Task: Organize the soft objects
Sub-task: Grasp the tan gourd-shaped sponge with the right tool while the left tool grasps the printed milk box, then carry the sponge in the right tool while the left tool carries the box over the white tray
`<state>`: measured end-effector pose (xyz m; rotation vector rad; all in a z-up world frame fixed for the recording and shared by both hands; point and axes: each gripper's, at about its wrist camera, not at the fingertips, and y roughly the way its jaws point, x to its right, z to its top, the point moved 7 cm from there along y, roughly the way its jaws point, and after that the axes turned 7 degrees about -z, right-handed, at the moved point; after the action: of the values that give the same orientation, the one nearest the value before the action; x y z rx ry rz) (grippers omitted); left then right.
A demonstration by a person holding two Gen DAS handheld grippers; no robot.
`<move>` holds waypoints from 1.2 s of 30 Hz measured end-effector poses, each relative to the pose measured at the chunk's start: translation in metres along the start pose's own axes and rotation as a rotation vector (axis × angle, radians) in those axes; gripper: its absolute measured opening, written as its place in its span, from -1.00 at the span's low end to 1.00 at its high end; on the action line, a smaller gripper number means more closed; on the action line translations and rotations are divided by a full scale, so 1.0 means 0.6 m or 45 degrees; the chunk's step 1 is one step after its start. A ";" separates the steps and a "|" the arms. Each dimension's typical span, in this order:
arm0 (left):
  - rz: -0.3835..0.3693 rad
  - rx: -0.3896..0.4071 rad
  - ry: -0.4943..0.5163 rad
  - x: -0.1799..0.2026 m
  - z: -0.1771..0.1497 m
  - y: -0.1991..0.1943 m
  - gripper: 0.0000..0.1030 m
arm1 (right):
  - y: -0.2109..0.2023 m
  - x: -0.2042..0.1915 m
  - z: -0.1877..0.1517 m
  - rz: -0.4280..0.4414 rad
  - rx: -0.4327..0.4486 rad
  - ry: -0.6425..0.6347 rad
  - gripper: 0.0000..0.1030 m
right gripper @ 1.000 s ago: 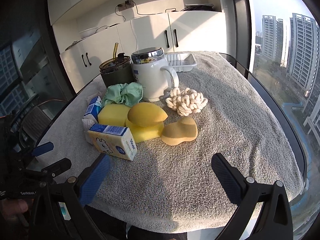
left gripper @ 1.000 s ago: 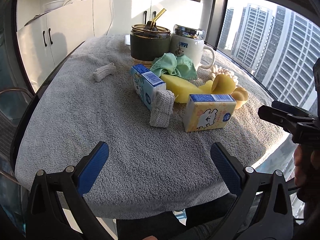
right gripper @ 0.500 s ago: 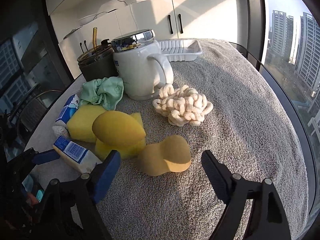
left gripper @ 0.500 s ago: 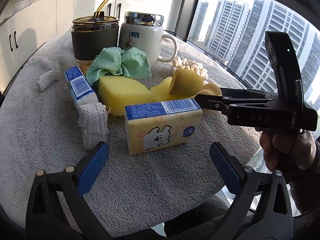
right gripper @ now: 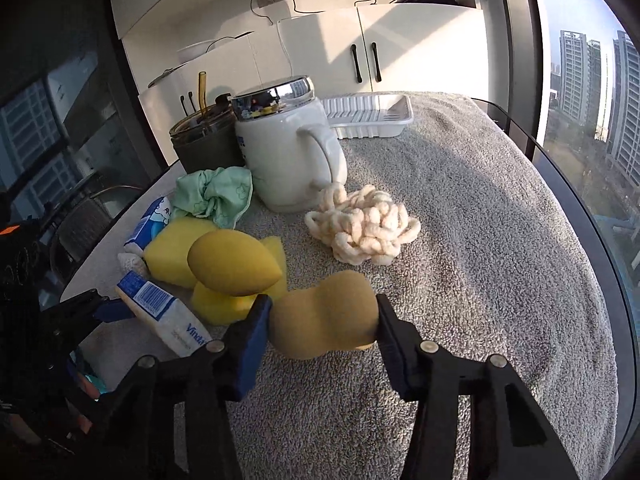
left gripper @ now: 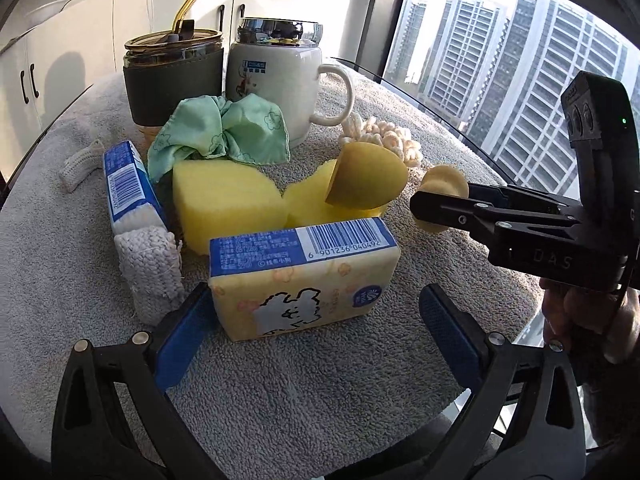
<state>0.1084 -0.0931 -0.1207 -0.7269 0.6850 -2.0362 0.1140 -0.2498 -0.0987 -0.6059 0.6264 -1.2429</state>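
Note:
On the grey towel [right gripper: 480,240] lies a tan gourd-shaped sponge [right gripper: 324,320]. My right gripper [right gripper: 322,314] is closing on it, and both blue pads touch its sides. Just left of it, an egg-shaped yellow sponge [right gripper: 232,268] rests on yellow block sponges [left gripper: 224,204]. My left gripper [left gripper: 316,332] is open around a yellow tissue pack [left gripper: 304,276]. Its left pad is at the pack's corner and its right pad stands well clear. A green scrunchie [left gripper: 216,132], a cream knotted rope [right gripper: 364,228] and a white knitted piece [left gripper: 150,268] lie nearby.
A white mug [left gripper: 272,92] and a dark tumbler with a straw [left gripper: 172,76] stand behind the pile. A white ribbed tray [right gripper: 368,114] sits at the far edge. A second blue tissue pack [left gripper: 128,184] and a small knitted piece [left gripper: 80,164] lie on the left. A window runs along the right.
Both grippers moved in toward the pile. The right jaws narrowed from wide open onto the tan sponge. The tissue pack now sits between the left fingers.

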 end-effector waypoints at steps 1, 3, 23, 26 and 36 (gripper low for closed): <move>0.029 0.015 0.003 -0.001 0.005 -0.001 0.96 | 0.003 -0.002 -0.002 -0.005 -0.005 -0.008 0.06; 0.067 0.036 0.017 0.000 0.010 0.001 0.96 | 0.006 -0.005 -0.006 -0.009 -0.011 -0.017 0.06; 0.037 0.150 -0.030 -0.014 0.023 -0.105 0.34 | -0.025 0.002 0.008 -0.045 0.051 0.020 0.07; 0.024 0.161 -0.080 -0.030 0.027 -0.125 0.34 | -0.032 0.000 0.019 -0.051 0.054 0.009 0.07; 0.024 0.156 -0.140 -0.071 0.044 -0.156 0.34 | -0.042 -0.019 0.039 -0.080 -0.019 -0.062 0.06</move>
<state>0.0974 -0.0160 -0.0483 -0.7514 0.4979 -1.9863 0.1119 -0.2424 -0.0633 -0.6709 0.5805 -1.2791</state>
